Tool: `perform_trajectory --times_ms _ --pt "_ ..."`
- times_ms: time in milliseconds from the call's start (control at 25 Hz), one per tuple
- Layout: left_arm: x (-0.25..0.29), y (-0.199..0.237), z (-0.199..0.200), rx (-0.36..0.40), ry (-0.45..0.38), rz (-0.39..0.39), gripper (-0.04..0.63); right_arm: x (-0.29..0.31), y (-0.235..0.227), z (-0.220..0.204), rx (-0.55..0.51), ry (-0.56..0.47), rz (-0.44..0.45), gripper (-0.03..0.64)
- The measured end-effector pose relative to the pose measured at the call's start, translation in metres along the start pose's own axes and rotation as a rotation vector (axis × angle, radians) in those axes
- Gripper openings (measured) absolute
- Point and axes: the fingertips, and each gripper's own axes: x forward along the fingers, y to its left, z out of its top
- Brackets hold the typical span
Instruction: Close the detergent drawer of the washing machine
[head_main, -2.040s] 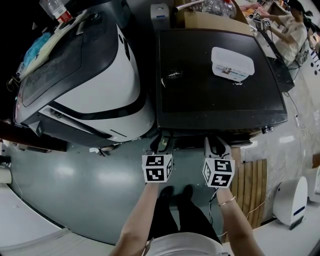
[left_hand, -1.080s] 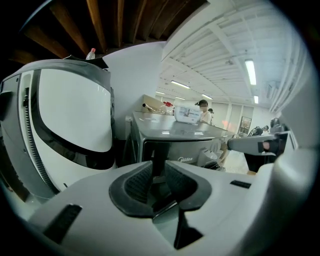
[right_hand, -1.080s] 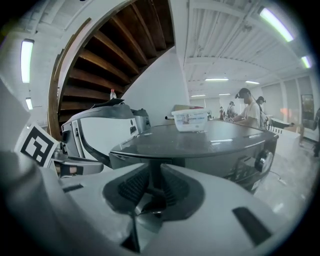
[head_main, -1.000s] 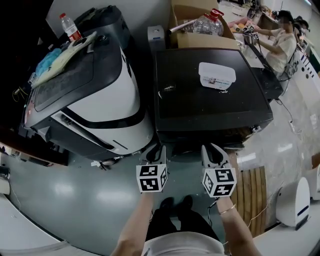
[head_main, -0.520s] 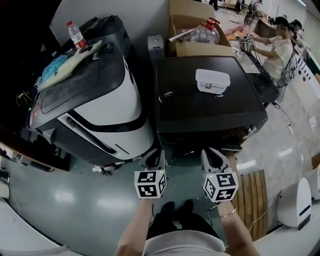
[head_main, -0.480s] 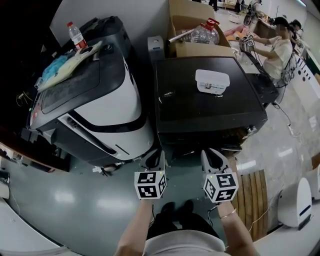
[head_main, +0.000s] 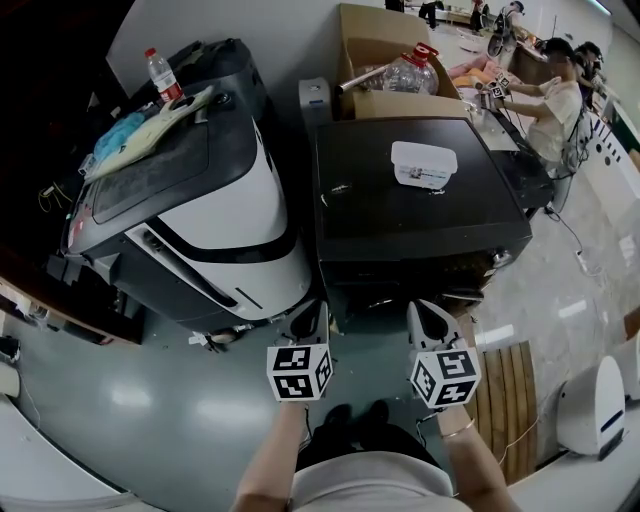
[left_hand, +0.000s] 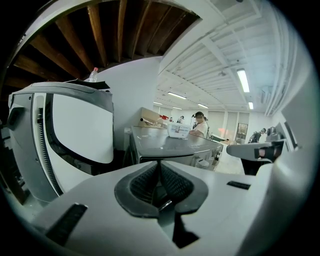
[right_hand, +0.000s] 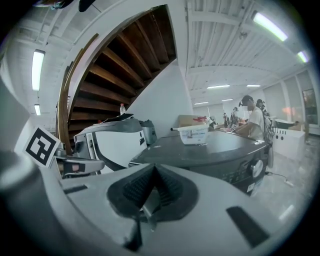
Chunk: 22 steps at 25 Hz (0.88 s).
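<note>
Drawer (left_hand: 147, 157) looks flush in the washer (head_main: 420, 215) front, so closing seems done and no push is needed; left gripper (left_hand: 160, 170), jaws just closing on nothing, and right gripper (right_hand: 152, 172), pinched together empty, hang before it

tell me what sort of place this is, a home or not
Probably a lab or workshop hall, not a home: a dark washing machine and a white-and-black machine stand on a bare floor, a person works nearby, and strip lights run overhead.
</note>
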Motion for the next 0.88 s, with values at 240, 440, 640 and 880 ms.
perform_trajectory --times_ms 240,440,640,880 --pt "-0.010 -0.002 0.003 0.010 -0.014 0.002 0.003 -0.008 0.005 0.000 -0.022 -0.001 0.008 0.002" --pt "-0.016 -0.005 0.001 0.016 -0.013 0.000 0.002 -0.015 0.005 0.002 -0.016 -0.011 0.010 0.002" --pt "-0.019 -0.005 0.001 0.017 -0.015 0.000 0.002 -0.018 0.007 0.004 -0.019 -0.016 0.007 0.002" --pt "-0.022 -0.006 0.002 0.019 -0.018 -0.003 0.002 -0.020 0.010 0.003 -0.020 -0.015 0.012 0.002"
